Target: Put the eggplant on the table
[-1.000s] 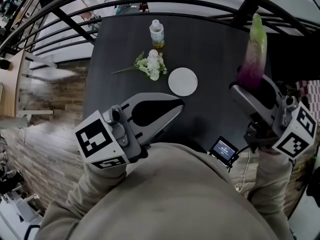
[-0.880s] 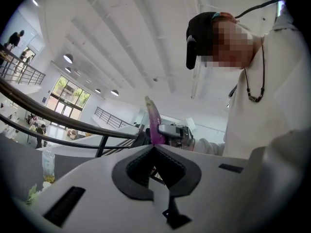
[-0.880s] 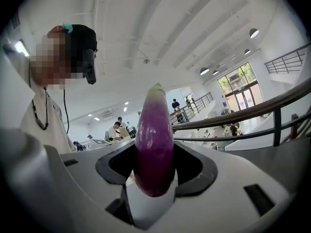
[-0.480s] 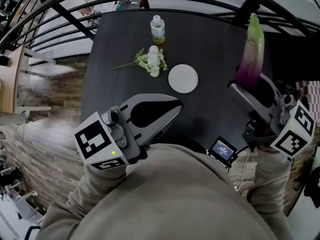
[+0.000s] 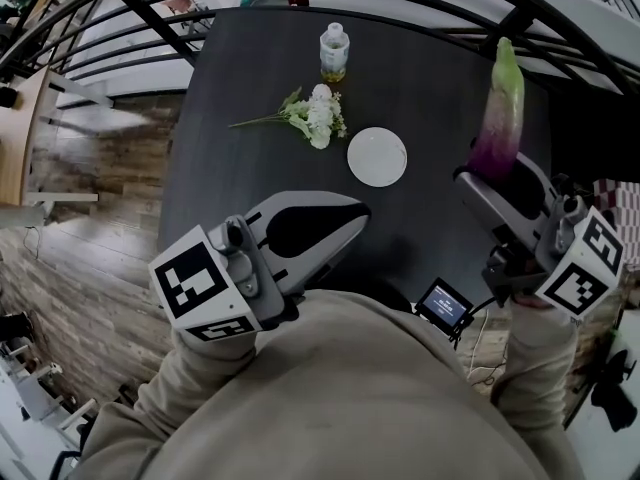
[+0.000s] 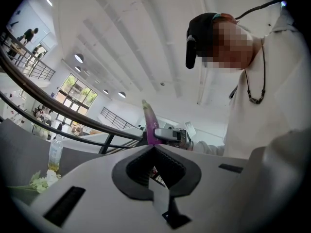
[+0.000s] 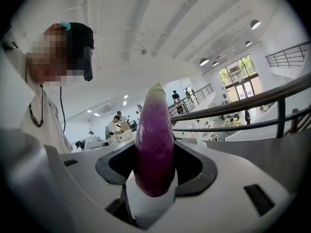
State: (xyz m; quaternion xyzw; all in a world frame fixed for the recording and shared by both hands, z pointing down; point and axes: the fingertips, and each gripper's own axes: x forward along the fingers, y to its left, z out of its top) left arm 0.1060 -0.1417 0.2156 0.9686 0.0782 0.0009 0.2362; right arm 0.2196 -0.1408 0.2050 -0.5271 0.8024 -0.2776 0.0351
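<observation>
Here: dark table [image 5: 240, 183], black railing [image 5: 160, 25] behind, wood floor [image 5: 90, 218].

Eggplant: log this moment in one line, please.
eggplant: held upright, not on table | right gripper: shut on eggplant | left gripper: shut, empty | placement: not done

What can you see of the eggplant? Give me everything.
The eggplant is long, slim and glossy: deep purple at the bottom, fading through pale white to a green pointed top. It stands nearly upright, tip up, with its purple lower end clamped between the jaws of the right tool. It is held over the right side of the dark table and touches only the tool. I can't tell whether it is real or a replica.
</observation>
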